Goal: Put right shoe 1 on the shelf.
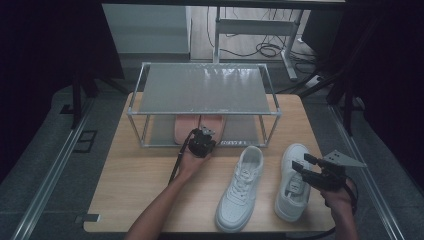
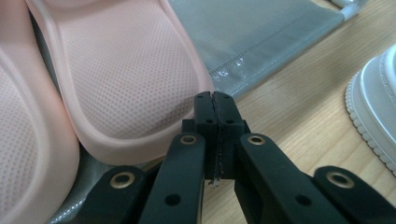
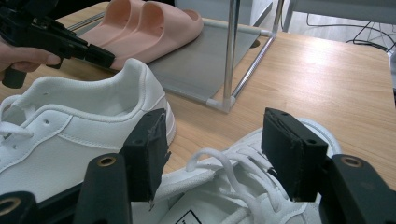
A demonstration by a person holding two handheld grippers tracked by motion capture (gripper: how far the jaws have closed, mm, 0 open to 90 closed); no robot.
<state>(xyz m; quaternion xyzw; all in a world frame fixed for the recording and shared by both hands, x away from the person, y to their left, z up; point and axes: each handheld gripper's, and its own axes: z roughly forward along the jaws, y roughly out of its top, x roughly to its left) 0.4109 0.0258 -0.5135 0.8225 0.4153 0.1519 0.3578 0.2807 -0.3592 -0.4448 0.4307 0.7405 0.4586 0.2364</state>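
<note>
- Far left of the action you've got the pair of pink slides (image 1: 198, 127), parked side by side on the bottom fabric shelf of the little metal shoe rack (image 1: 145, 67), heels toward the person. The top shelf has nothing on it.
- The left gripper (image 1: 205, 136) is right at the front edge of that bottom shelf, tips at the heel of the right-hand slide (image 2: 135, 79). In the left gripper view its jaws are pressed flat together with nothing between them, tips sitting just beside the heel rim; can't really tell if they're actually touching it.
- Moving right, a white sneaker (image 1: 240, 187) lies on the wooden table (image 1: 135, 190), toe toward the person, heel near the rack's front leg.
- Next to it, the second white sneaker (image 1: 291, 182), same direction, a small gap between the two.
- Far right, the right gripper (image 1: 303, 166) hangs over that second sneaker (image 3: 224, 191). Its jaws are spread wide over the laces, gripping nothing.
</note>
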